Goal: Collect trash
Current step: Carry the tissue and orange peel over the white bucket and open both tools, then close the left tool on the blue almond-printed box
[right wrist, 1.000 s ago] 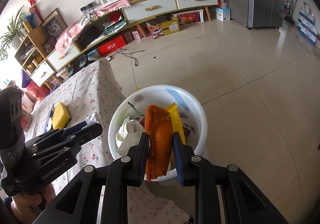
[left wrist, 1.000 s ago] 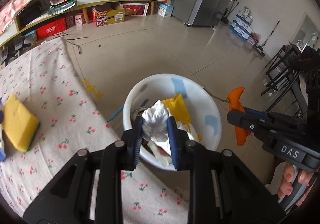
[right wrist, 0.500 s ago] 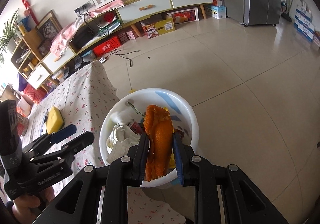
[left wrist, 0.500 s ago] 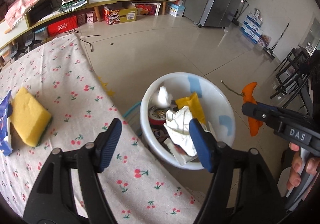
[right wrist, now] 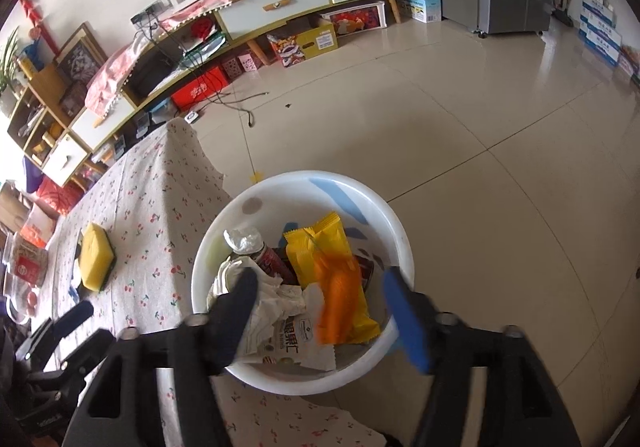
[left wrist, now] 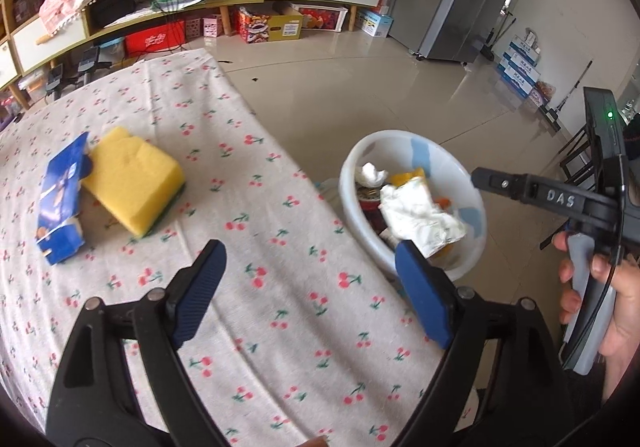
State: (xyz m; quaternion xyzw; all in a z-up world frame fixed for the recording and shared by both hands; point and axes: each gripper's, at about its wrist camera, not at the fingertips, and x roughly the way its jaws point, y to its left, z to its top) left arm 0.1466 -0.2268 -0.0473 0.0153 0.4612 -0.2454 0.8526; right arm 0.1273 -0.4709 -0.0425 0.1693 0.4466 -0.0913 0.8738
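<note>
Two grippers are opening: the left gripper (left wrist: pixel 310 293) over the cherry tablecloth (left wrist: pixel 248 183), gripping nothing; the right gripper (right wrist: pixel 320 311) above the white bin (right wrist: pixel 404 247), orange peel (right wrist: pixel 340 287) dropping loose among the trash.

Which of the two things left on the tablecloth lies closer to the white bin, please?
The yellow sponge: it lies between the blue packet and the white bin, while the packet lies on the sponge's far side.

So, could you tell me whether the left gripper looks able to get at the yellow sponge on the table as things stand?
Probably yes. The left gripper is empty, its fingers opening, and bare tablecloth lies between it and the yellow sponge. Only the blue box crowds the sponge's far side.
</note>
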